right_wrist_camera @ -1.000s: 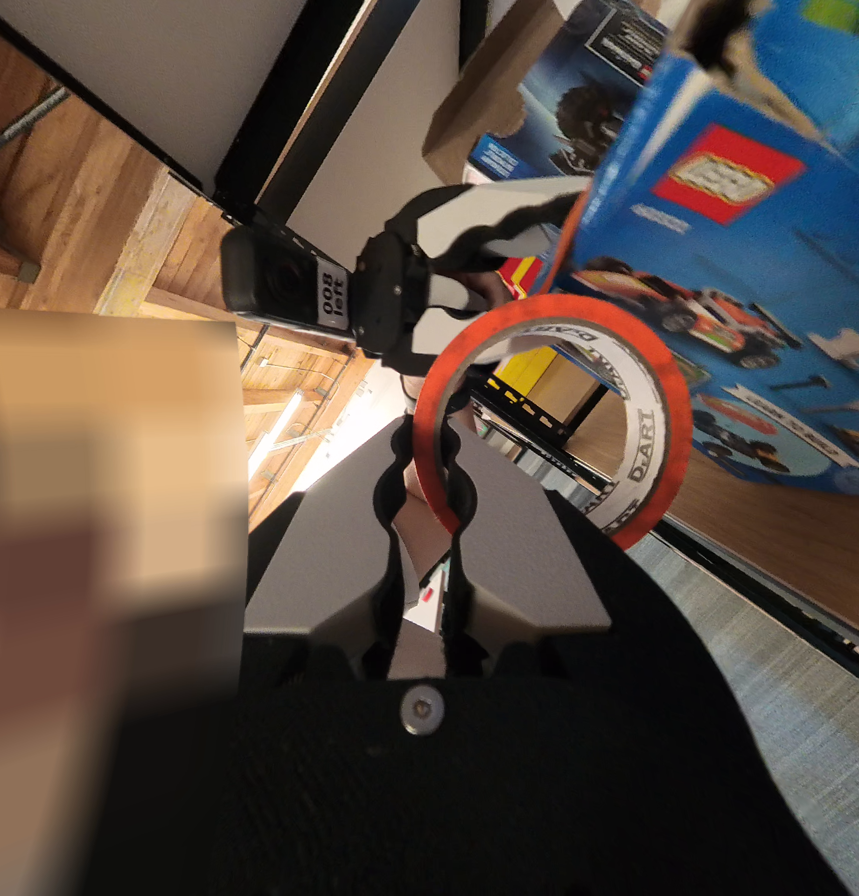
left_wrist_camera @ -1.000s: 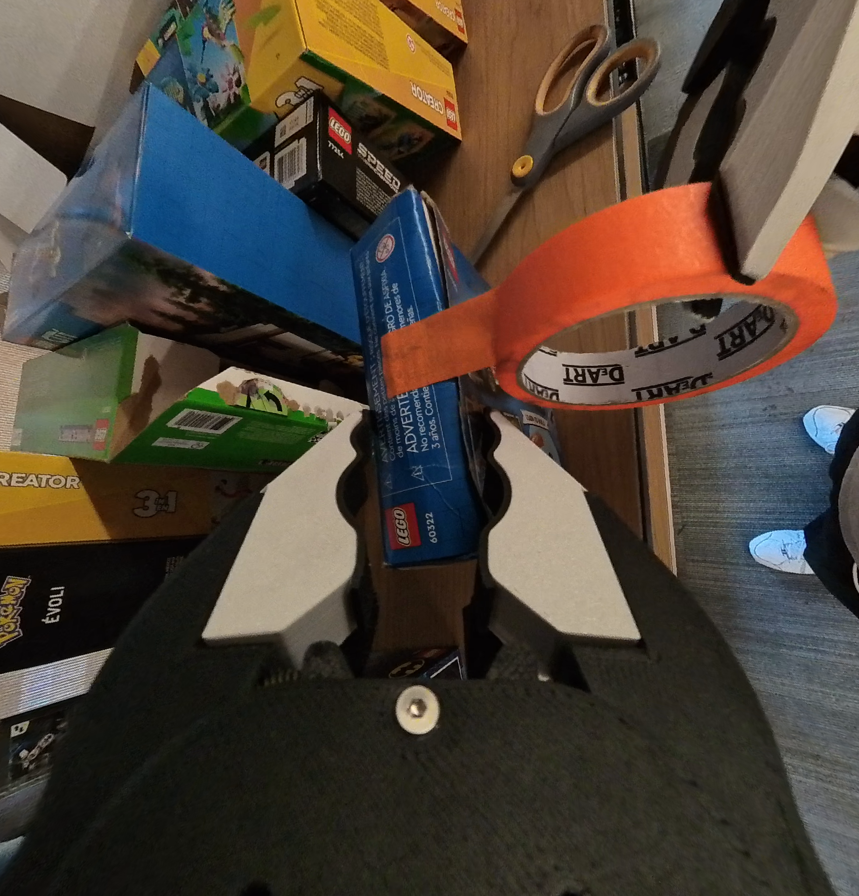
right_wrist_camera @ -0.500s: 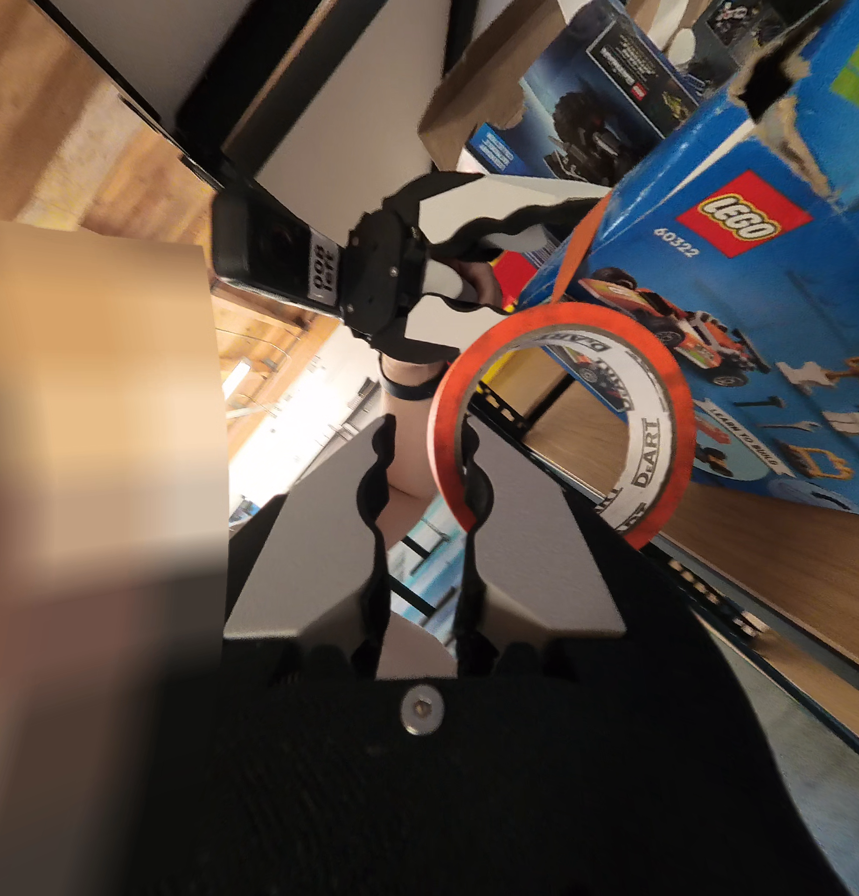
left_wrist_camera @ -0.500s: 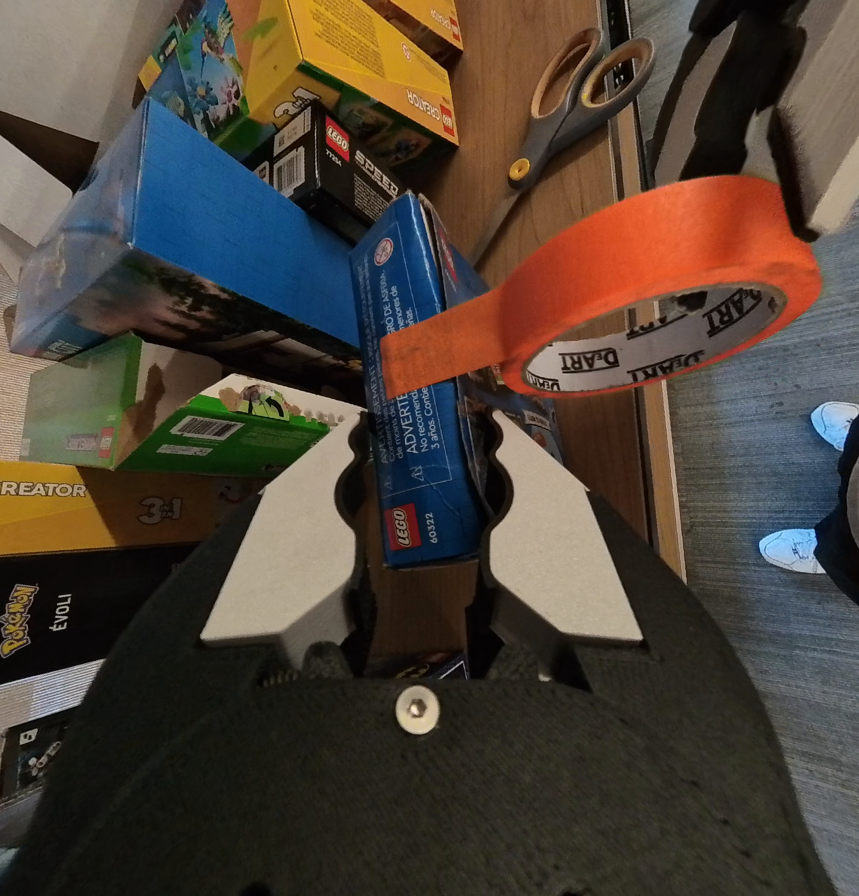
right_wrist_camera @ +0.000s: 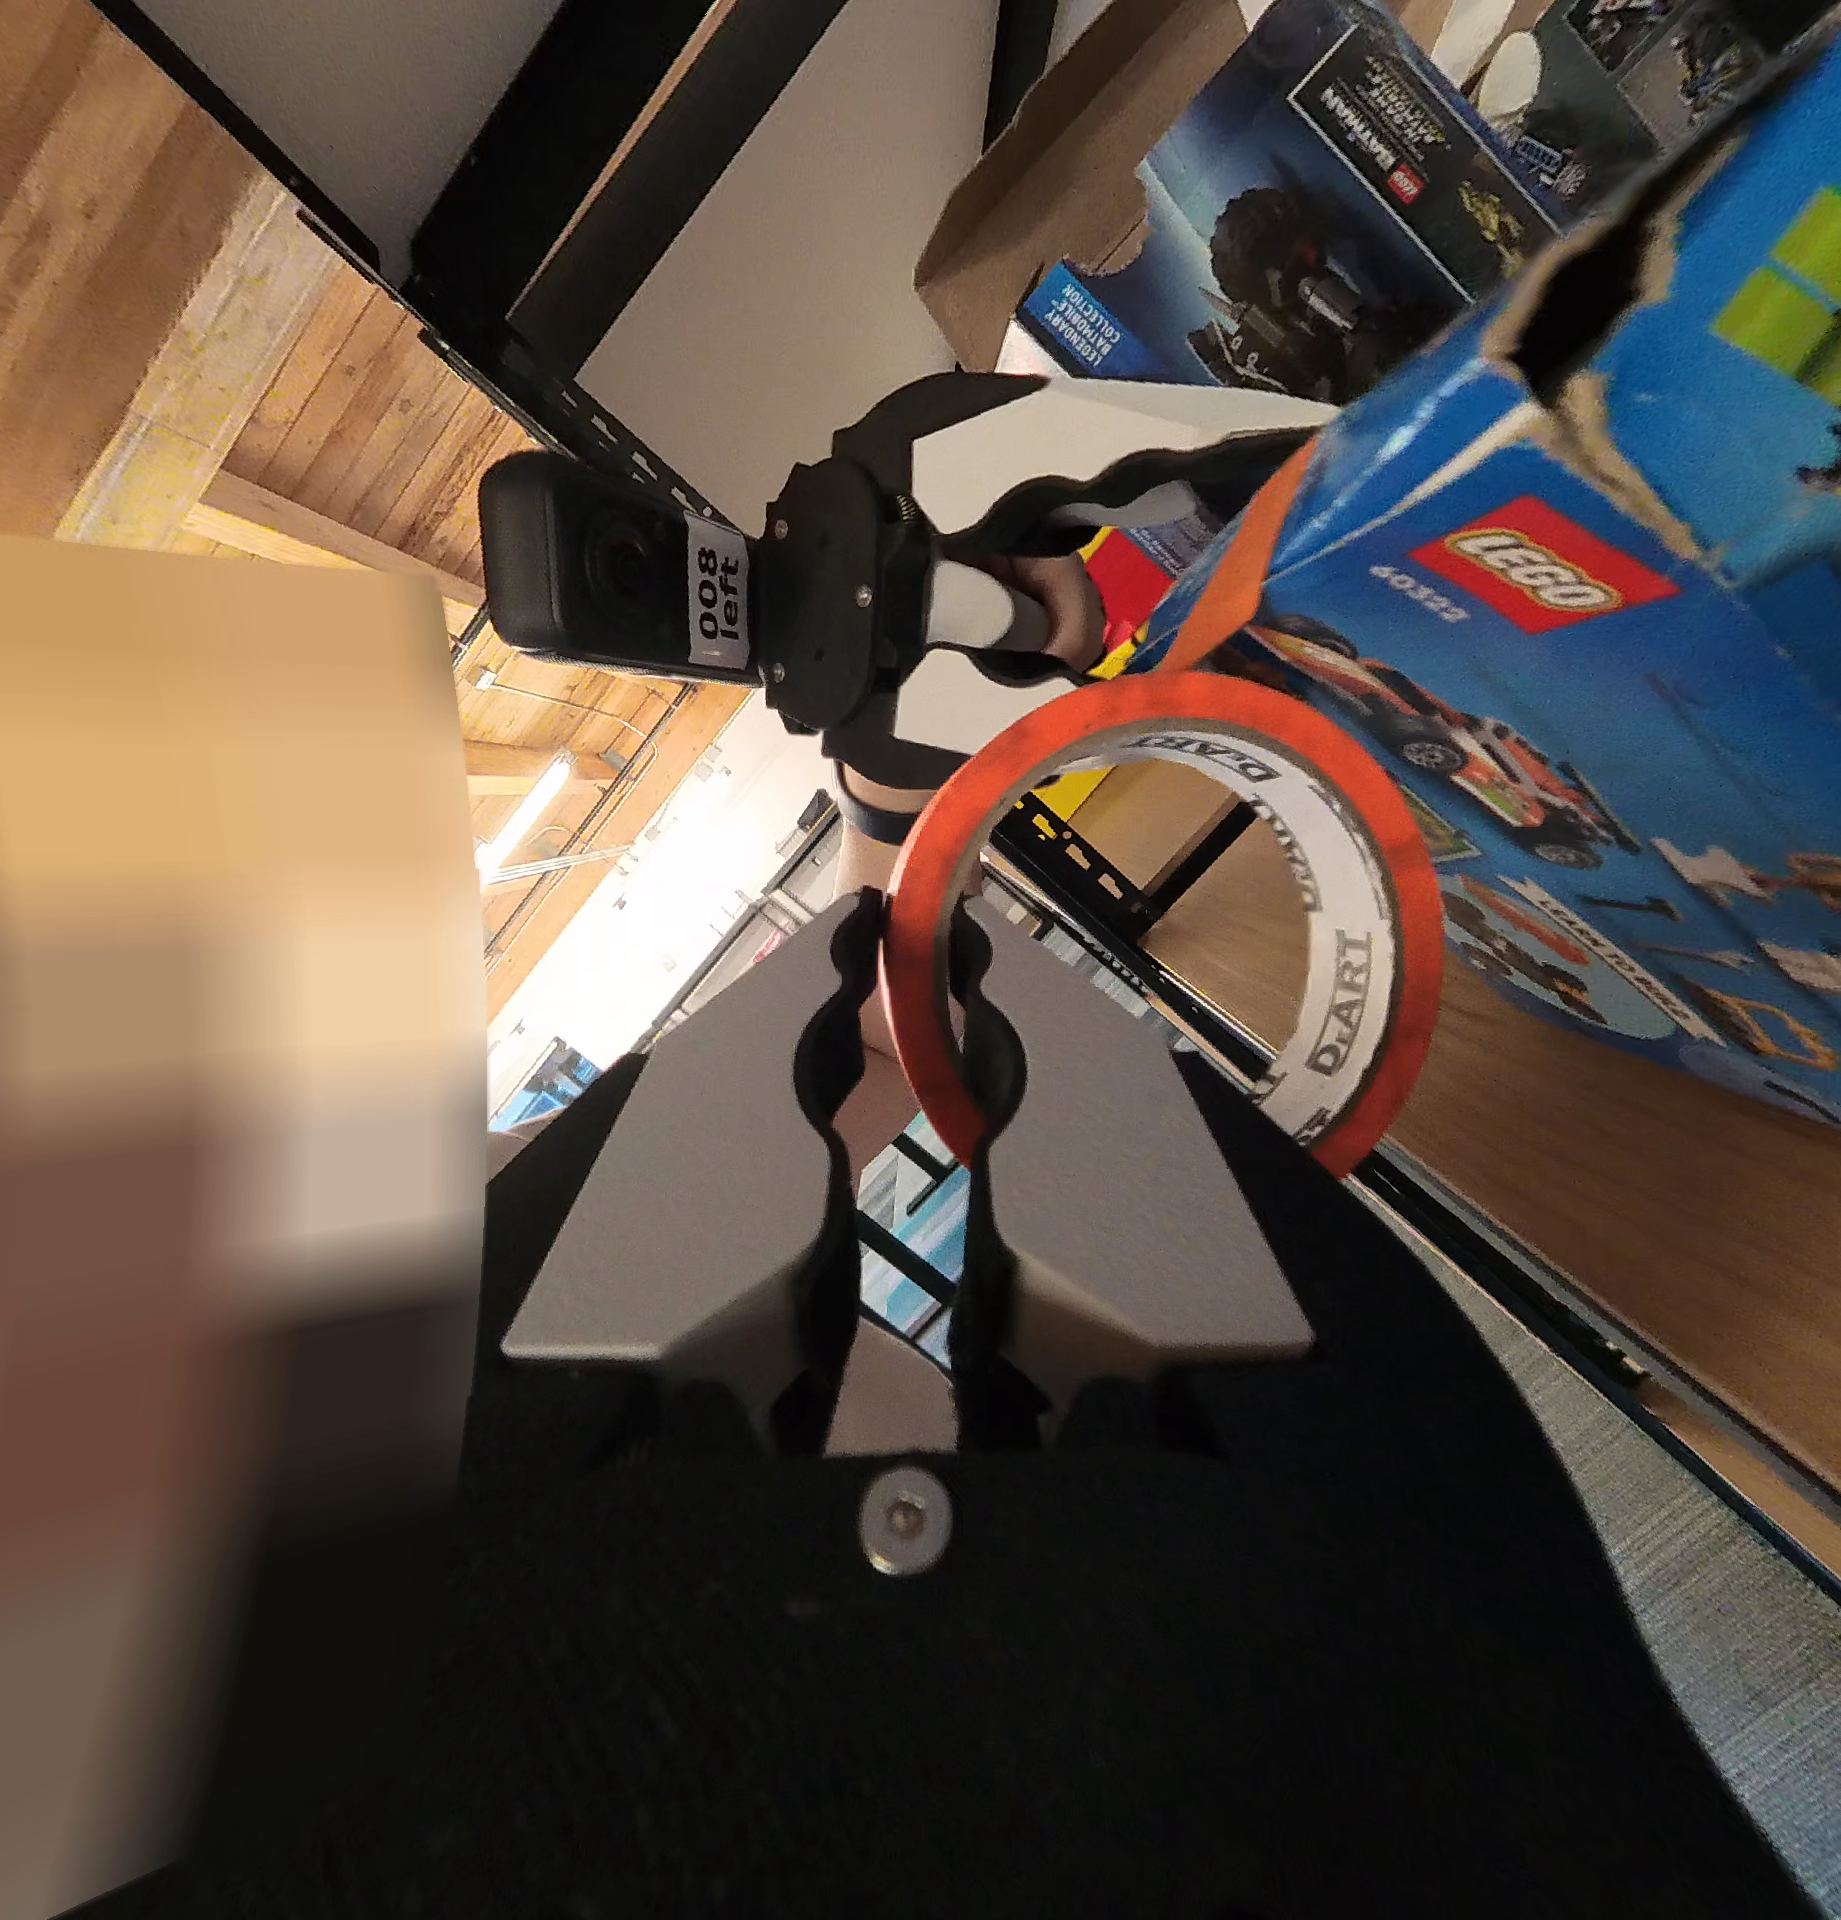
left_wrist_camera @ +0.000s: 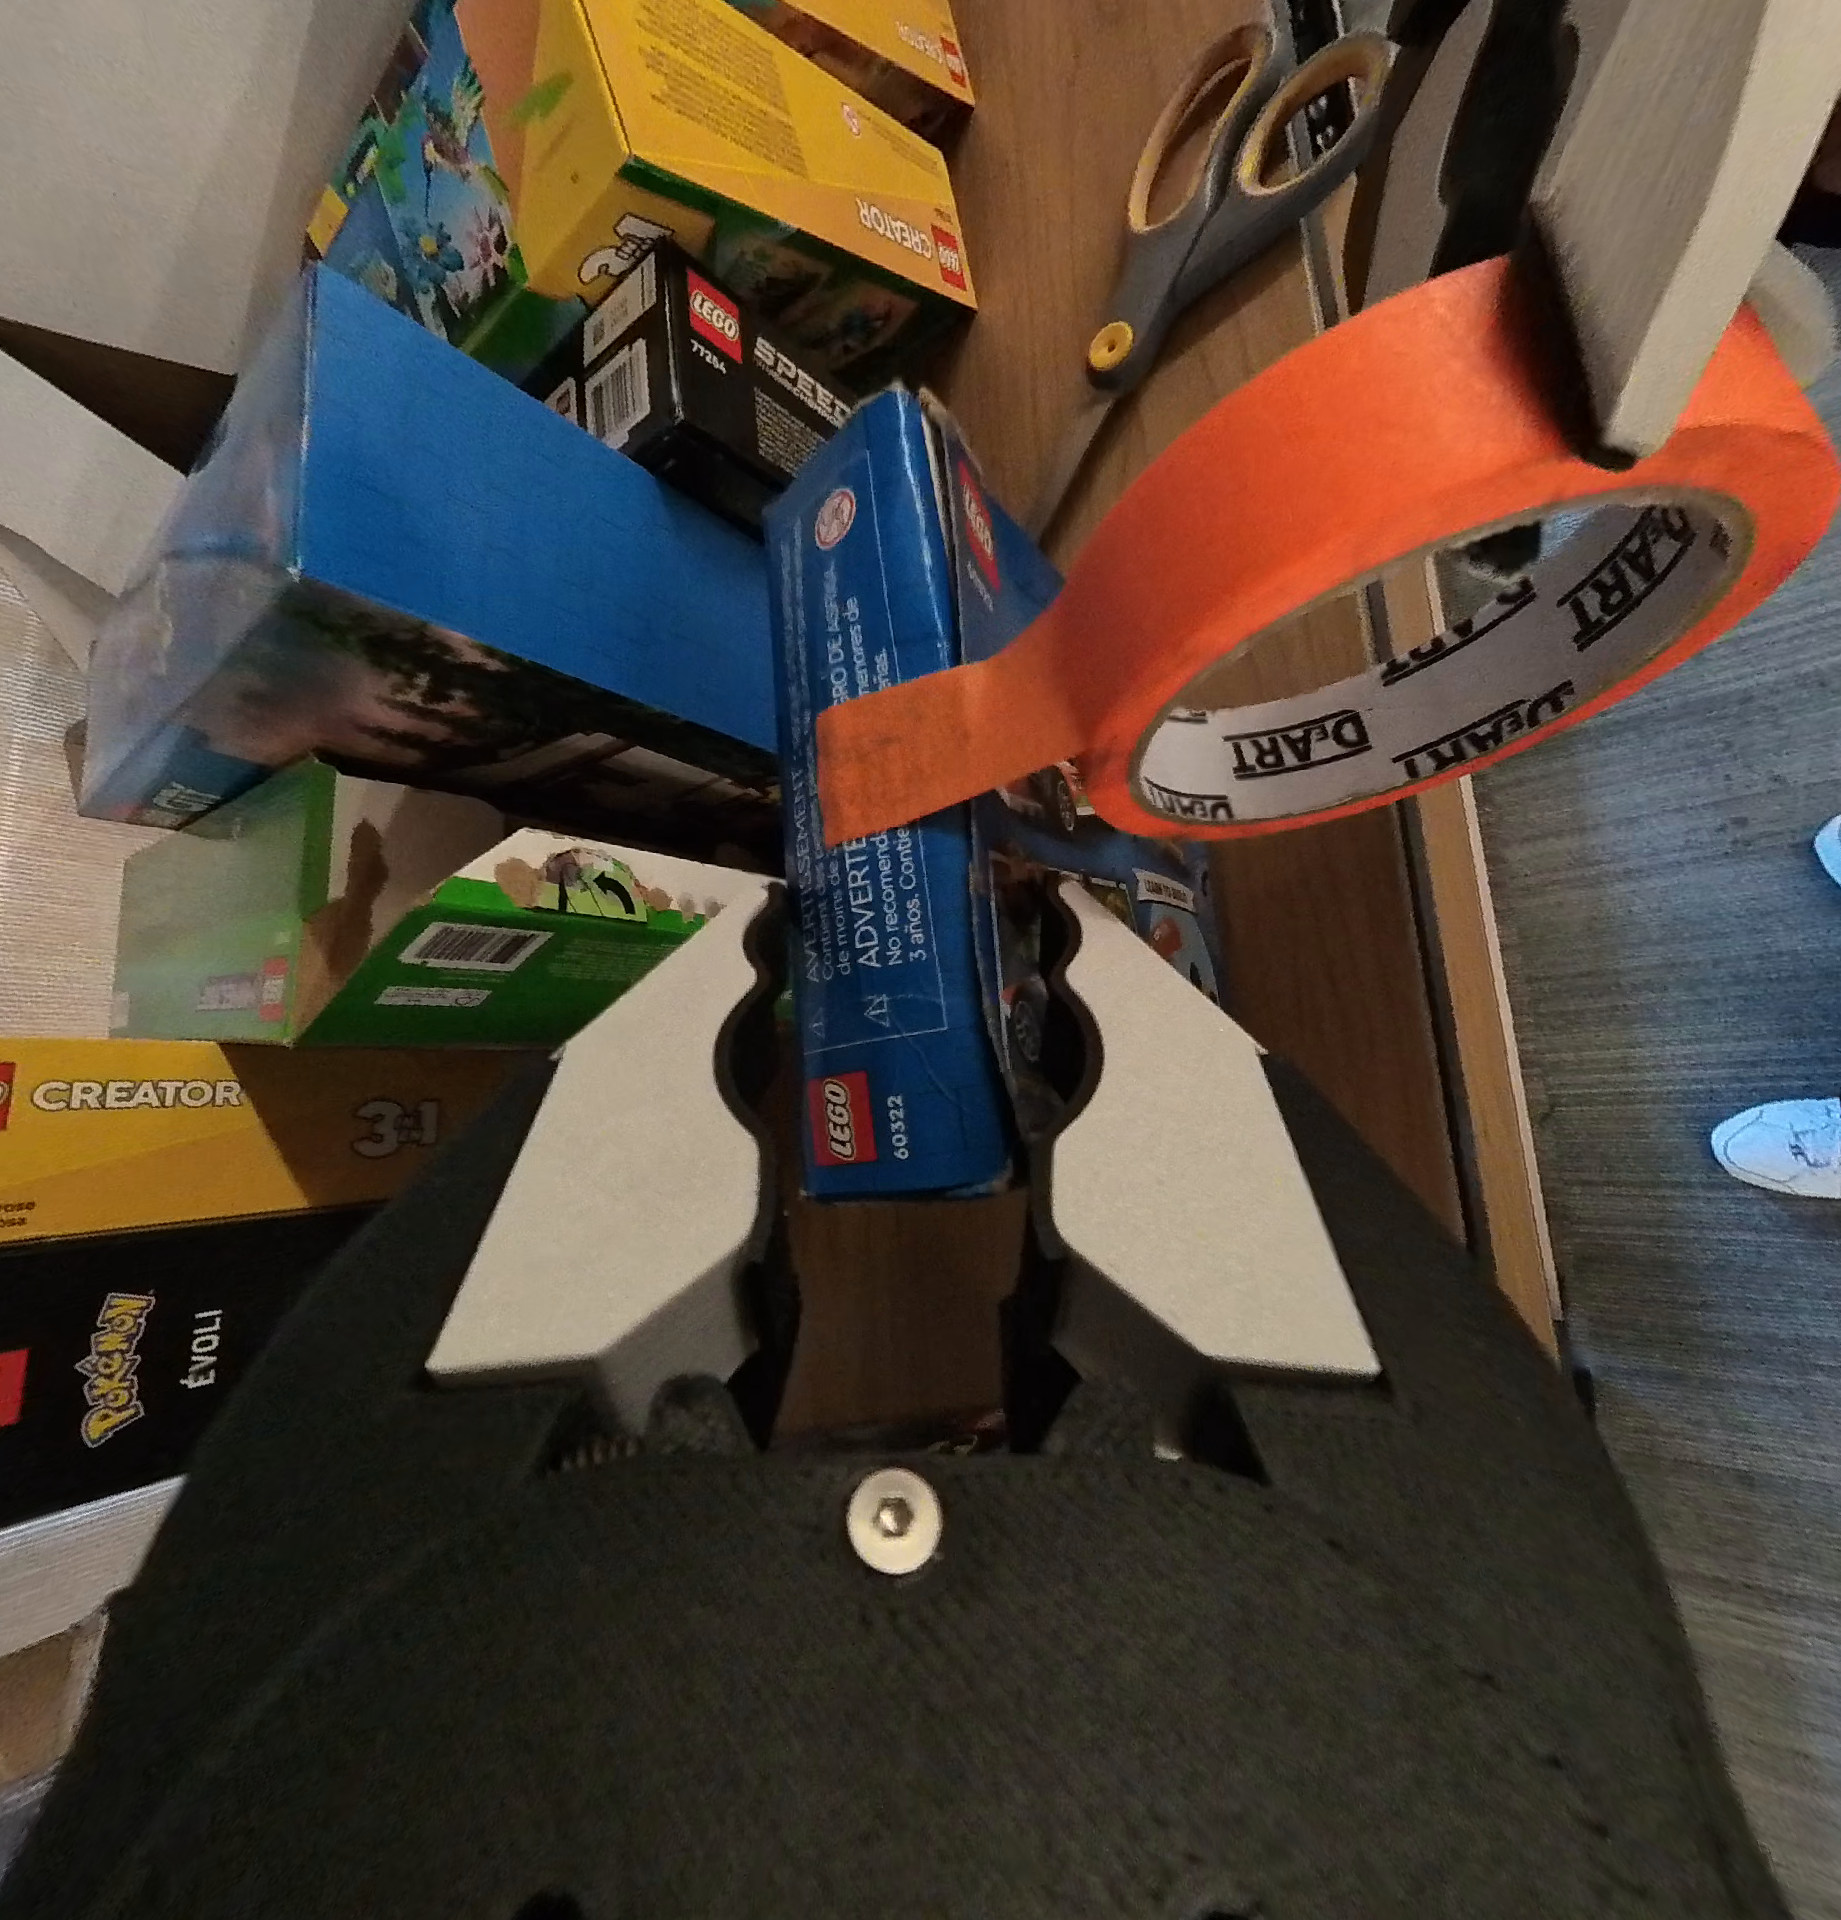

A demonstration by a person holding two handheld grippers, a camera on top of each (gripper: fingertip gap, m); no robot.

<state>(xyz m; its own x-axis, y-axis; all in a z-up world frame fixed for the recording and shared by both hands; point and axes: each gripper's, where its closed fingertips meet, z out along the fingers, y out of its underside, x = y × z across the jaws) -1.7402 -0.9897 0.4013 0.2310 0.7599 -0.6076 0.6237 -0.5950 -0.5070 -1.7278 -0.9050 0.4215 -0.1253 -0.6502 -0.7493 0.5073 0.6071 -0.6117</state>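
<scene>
Two grippers, each closed on its own load, meet above a wooden table [left_wrist_camera: 1300, 1039]. Left gripper [left_wrist_camera: 911, 935]: jaws clamped on the narrow edge of a blue toy box [left_wrist_camera: 885, 790], which stands on end between the grey fingers [left_wrist_camera: 635, 1122]. Right gripper [right_wrist_camera: 914, 951]: jaws drawn narrow, pinching the rim of an orange tape roll [right_wrist_camera: 1165, 914]; in the left wrist view the same roll [left_wrist_camera: 1415, 551] hangs to the right of the box, one grey finger of the right gripper [left_wrist_camera: 1664, 218] pressed on its outer face. A free strip of tape [left_wrist_camera: 926, 738] runs from the roll and lies across the box's narrow face, touching it.

Surroundings, left wrist view: far beyond the roll, grey-handled scissors [left_wrist_camera: 1207, 218] on the table; left of the held box, a pile of toy boxes, among them a large blue one [left_wrist_camera: 480, 561], a green one [left_wrist_camera: 459, 935], yellow ones [left_wrist_camera: 729, 156] and a black one [left_wrist_camera: 74, 1382]. At right, grey carpet [left_wrist_camera: 1674, 1351] and a person's white shoes [left_wrist_camera: 1789, 1148]. Right wrist view: the left gripper [right_wrist_camera: 1222, 457] appears far off, its fingers on the box's [right_wrist_camera: 1622, 665] edge.
</scene>
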